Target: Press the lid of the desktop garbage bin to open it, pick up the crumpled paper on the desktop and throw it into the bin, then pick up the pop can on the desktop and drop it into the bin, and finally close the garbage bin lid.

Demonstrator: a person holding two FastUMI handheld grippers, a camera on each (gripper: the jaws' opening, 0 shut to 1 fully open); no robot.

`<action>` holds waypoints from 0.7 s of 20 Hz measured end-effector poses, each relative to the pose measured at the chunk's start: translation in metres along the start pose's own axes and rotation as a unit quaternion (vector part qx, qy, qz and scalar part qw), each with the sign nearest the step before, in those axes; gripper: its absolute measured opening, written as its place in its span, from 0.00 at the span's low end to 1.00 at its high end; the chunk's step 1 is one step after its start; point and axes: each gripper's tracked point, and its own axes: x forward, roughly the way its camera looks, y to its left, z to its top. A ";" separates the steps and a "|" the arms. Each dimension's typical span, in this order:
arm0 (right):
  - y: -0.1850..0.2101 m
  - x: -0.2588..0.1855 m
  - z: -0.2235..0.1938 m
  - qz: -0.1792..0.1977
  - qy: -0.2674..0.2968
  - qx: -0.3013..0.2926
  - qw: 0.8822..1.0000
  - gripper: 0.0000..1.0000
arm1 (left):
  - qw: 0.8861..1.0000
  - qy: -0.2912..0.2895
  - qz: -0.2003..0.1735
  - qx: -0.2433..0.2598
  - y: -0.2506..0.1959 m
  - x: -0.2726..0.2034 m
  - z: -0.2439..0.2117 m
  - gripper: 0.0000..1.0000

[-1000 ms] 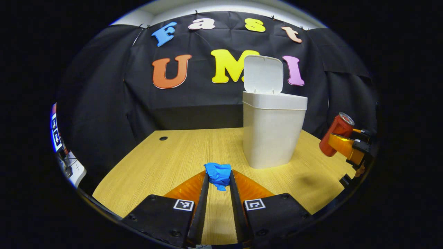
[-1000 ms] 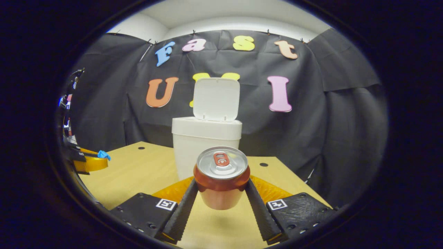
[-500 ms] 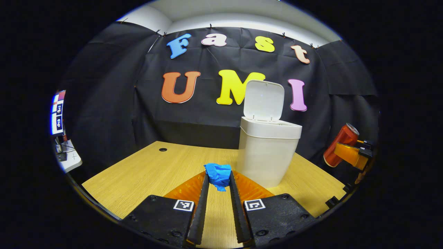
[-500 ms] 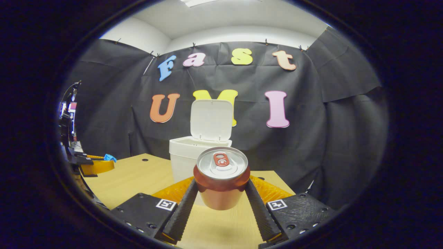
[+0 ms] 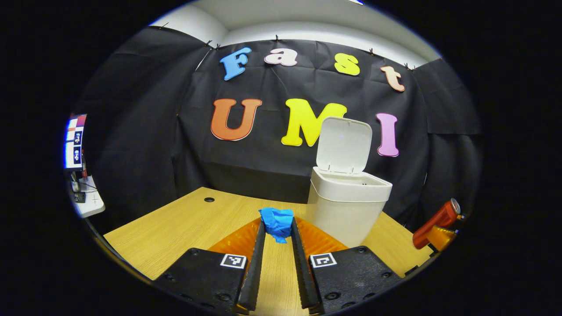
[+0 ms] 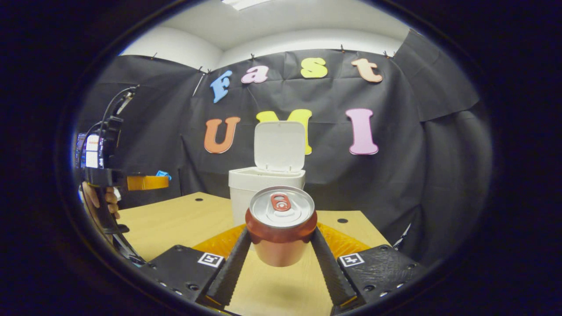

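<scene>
Left gripper (image 5: pixel 277 228) pinching blue crumpled paper (image 5: pixel 276 222) near-left of the open bin (image 5: pixel 349 206) (lid (image 5: pixel 344 144) upright). Right gripper (image 6: pixel 281 239) clamped on the pop can (image 6: pixel 281 224), seemingly clear of the table (image 6: pixel 171 221). Holding hand (image 6: pixel 100 198) visible far left in right gripper view.

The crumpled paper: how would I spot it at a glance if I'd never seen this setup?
Start at the white bin with its lid standing open on the wooden desk. In front of it, the left gripper holds a small wad between its fingertips: that is the crumpled paper. It is bright blue and wrinkled, unlike the smooth red pop can in the right gripper.
</scene>
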 end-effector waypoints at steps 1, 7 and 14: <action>-0.002 -0.001 0.001 -0.002 -0.001 -0.003 1.000 0.80 | 1.000 -0.001 0.003 -0.005 0.002 0.004 0.004 0.39; -0.015 -0.009 0.010 -0.025 -0.021 -0.016 0.999 0.80 | 1.000 0.012 -0.006 0.011 -0.007 0.031 0.027 0.39; -0.050 -0.013 0.014 -0.050 -0.027 0.002 0.998 0.80 | 0.997 -0.029 -0.066 0.028 -0.058 0.098 0.081 0.39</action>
